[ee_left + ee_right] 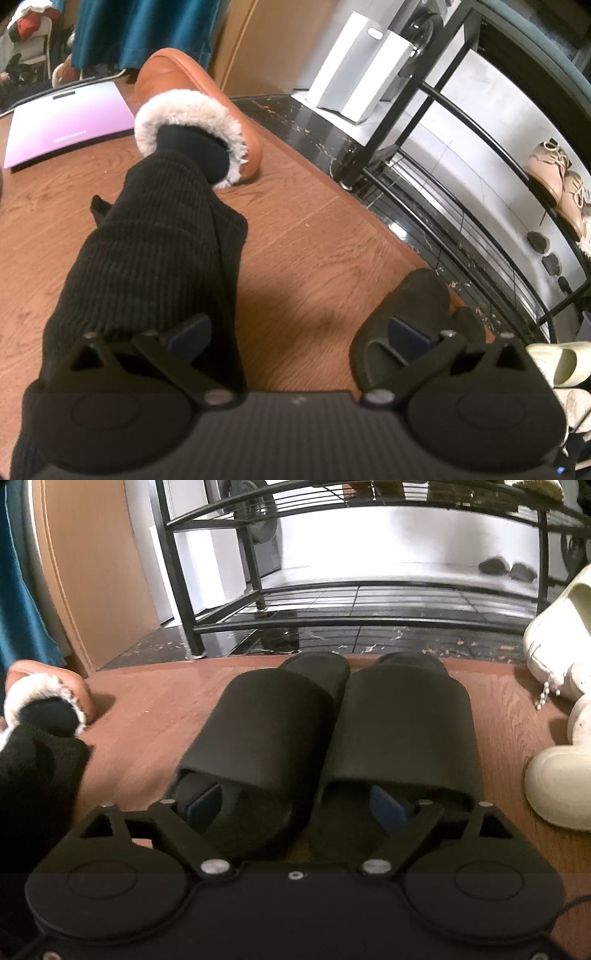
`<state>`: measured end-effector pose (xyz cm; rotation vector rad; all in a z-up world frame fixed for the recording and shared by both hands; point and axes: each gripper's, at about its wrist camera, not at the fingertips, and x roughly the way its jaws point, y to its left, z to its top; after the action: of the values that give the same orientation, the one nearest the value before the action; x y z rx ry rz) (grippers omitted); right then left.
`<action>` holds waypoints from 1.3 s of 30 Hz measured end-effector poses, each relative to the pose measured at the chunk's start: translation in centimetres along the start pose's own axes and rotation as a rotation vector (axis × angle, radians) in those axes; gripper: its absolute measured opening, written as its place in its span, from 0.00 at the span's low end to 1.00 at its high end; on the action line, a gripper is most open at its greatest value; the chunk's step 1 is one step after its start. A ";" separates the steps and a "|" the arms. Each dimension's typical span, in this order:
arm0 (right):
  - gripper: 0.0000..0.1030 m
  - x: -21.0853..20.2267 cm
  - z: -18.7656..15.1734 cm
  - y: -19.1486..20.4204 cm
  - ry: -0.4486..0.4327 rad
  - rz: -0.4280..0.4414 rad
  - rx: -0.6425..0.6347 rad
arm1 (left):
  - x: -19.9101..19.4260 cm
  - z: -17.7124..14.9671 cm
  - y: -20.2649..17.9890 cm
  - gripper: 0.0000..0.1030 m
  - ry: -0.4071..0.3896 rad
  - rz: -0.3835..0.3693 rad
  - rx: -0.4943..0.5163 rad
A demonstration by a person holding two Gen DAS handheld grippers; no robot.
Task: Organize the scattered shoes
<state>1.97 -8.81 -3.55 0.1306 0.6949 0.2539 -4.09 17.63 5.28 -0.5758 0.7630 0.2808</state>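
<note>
Two black slide slippers (332,731) lie side by side on the wooden floor, toes toward the black metal shoe rack (354,602). My right gripper (295,808) is open, one fingertip inside each slipper's opening. My left gripper (299,332) is open above the floor; its right finger (410,332) overlaps a black slipper (413,314), and its left finger sits against the person's black-trousered leg (147,258). That leg wears an orange fur-lined slipper (199,122).
Cream shoes (554,672) lie at the right on the floor. Beige lace-up shoes (557,184) stand on a rack shelf. A pink bathroom scale (66,125) lies far left. A white box (358,70) stands beyond the rack.
</note>
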 end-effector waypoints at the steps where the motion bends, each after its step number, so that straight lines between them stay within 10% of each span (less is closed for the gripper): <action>1: 0.90 -0.3 0.4 -0.1 0.006 0.015 -0.005 | 0.0 0.0 0.0 0.99 0.000 0.000 0.001; 9: 0.96 -1.0 2.9 -0.7 0.105 0.147 -0.017 | 0.0 0.0 0.1 0.99 -0.001 -0.007 -0.003; 14: 0.97 -1.3 1.9 1.3 -0.106 -0.124 -0.207 | -0.3 0.0 0.3 0.99 -0.007 -0.012 -0.012; 20: 0.97 -0.8 1.9 2.5 -0.056 -0.007 -0.281 | -0.1 0.0 0.3 0.99 -0.006 -0.019 -0.017; 39: 0.99 2.5 3.2 0.6 -0.036 -0.139 -0.229 | -0.1 -0.1 -0.2 0.99 -0.012 0.008 0.015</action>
<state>5.76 -7.68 -2.56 -0.1316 0.6317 0.1953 -4.17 17.43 5.38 -0.5563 0.7551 0.2857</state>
